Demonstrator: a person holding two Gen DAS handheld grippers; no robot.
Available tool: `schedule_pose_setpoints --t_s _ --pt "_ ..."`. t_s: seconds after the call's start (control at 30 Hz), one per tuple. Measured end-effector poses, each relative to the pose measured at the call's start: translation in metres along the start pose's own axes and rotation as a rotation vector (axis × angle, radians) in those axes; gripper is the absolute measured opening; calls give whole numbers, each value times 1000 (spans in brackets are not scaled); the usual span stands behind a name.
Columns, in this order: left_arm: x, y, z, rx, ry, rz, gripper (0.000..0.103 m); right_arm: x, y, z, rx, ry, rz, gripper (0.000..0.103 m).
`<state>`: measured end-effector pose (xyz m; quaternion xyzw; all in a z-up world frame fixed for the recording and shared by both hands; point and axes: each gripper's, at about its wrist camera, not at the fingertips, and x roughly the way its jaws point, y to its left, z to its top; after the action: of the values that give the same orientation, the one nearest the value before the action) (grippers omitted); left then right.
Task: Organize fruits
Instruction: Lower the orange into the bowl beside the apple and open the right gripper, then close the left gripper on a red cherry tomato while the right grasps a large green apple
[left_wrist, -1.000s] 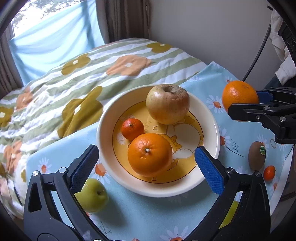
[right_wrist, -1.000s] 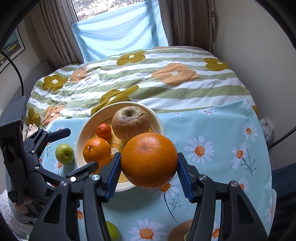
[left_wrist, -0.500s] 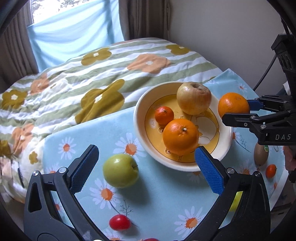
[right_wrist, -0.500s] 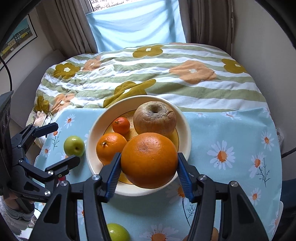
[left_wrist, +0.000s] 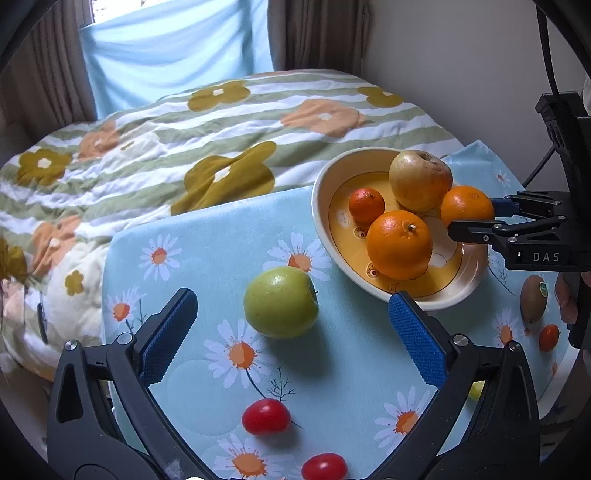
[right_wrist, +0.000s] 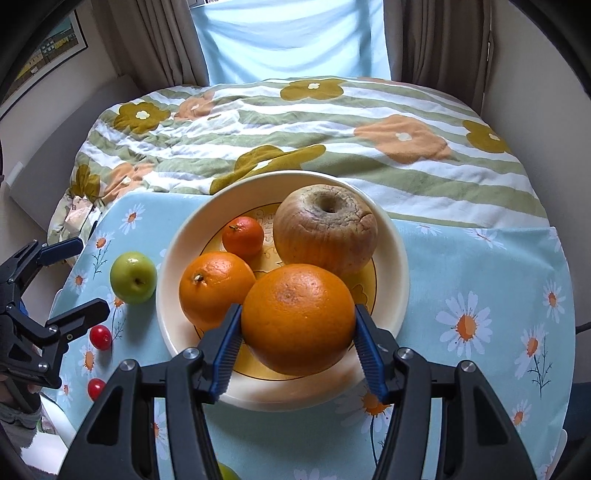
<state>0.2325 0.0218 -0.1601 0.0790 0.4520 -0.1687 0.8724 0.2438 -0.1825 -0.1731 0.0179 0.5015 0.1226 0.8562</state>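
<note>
A pale blue daisy-printed cloth (right_wrist: 480, 266) covered the near end of the bed. Beyond it lay a striped quilt (right_wrist: 295, 140) with olive and orange flowers. Brown curtains (right_wrist: 147, 40) flanked a light blue drape (right_wrist: 291, 40); a framed picture (right_wrist: 51, 48) hung at left.

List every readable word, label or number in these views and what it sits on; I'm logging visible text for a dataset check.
"DAS": white letters on the black body of the right claw, seen in the left wrist view.
Green sticker on the kiwi: too small to read.
Marks on the yellow inside of the bowl: partly hidden by fruit, not readable.
Framed picture on the wall: no legible text.
</note>
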Motion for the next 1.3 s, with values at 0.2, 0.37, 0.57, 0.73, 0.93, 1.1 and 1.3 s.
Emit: schedule_pose_setpoints --t_s 0.2,0.37,0.57,0.73,0.93,1.1,1.3 --pt "-6 -2 -6 -15 -4 -1 103 -8 3 -4 -23 -61 17 102" --pt "-16 -4 -9 -23 -14 6 103 -18 7 -6 -42 -84 13 103" --pt "-40 -9 -12 -31 -49 28 103 -40 7 -7 -36 -102 18 103" --pt "-65 -12 -15 -64 -78 39 103 -66 12 -13 -62 -124 12 103" --pt "-101 -12 -22 -93 -124 57 103 -101 20 -23 -85 -126 41 103" --pt "-128 -17 -28 -99 -153 105 103 -130 27 -34 -92 -138 51 103" --pt "-140 -18 -41 -92 -147 124 103 -148 34 -57 -90 -133 16 103"
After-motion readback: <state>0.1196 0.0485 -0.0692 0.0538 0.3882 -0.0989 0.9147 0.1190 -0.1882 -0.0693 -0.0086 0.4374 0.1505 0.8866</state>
